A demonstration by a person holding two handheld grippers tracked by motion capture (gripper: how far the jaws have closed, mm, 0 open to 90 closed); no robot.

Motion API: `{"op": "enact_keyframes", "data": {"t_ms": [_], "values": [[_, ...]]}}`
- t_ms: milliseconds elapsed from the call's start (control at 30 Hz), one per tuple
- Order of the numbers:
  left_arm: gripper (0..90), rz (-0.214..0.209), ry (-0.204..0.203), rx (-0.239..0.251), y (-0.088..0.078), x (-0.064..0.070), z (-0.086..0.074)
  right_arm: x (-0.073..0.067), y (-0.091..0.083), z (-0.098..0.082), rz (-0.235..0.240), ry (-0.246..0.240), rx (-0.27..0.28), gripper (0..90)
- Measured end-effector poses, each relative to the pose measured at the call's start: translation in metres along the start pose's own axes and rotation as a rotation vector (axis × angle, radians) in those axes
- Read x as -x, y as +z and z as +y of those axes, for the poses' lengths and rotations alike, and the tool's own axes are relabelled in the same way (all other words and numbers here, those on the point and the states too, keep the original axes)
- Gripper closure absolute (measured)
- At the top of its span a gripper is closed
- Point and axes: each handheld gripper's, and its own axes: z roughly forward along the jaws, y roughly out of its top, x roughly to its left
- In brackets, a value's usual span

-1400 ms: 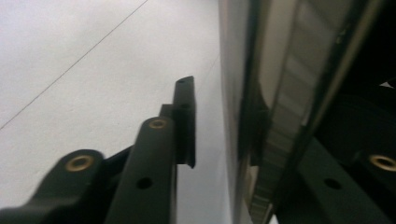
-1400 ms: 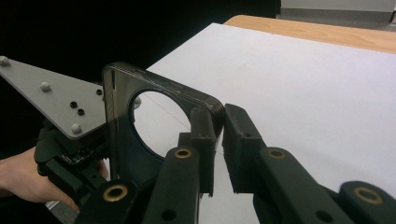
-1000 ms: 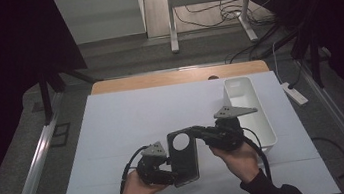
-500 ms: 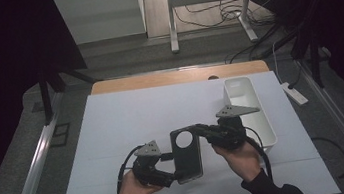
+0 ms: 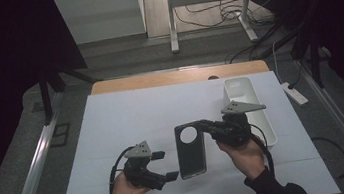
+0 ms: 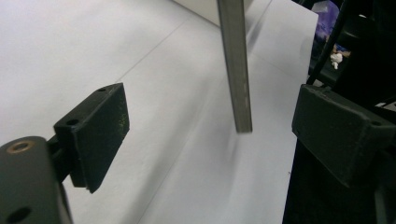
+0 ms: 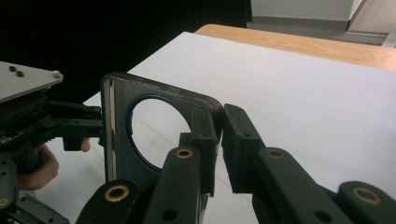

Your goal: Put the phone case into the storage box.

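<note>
A dark phone case [image 5: 190, 151] with a round camera hole hangs just above the white mat, held by its top corner. My right gripper [image 5: 203, 125] is shut on that corner; in the right gripper view its jaws [image 7: 219, 135] pinch the case's rim [image 7: 159, 91] beside the hole. My left gripper [image 5: 165, 166] stands open to the left of the case's lower end, apart from it. In the left gripper view the case's thin edge [image 6: 236, 70] hangs between and beyond the two spread pads [image 6: 95, 133].
A white oblong tray [image 5: 243, 98] lies on the mat's right side, just behind my right hand. The white mat [image 5: 127, 118] covers a wooden table whose far edge [image 5: 177, 77] shows. Metal rails run along both sides.
My left gripper has opened, let go of the case and drawn back to the left. The right gripper keeps the case and has shifted it slightly right.
</note>
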Motion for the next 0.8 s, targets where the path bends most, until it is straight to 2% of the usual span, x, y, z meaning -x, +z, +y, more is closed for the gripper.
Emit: {"op": "enact_keyframes", "data": {"t_ms": [133,467,700,800], "values": [[9.6,0.019,-0.012,0.016,-0.008,-0.001,-0.006,0.003,-0.003,0.002,-0.010,0.000,0.006,83.2],[3.9,0.095,0.002,0.033,-0.027,0.000,-0.019,0.009,-0.009,0.008,-0.026,0.007,0.018,83.3],[2.2,0.133,0.008,0.032,-0.036,0.002,-0.027,0.013,-0.012,0.016,-0.041,-0.003,0.028,83.3],[0.4,0.139,0.003,0.049,-0.040,0.003,-0.032,0.016,-0.014,0.020,-0.049,-0.005,0.034,83.3]]}}
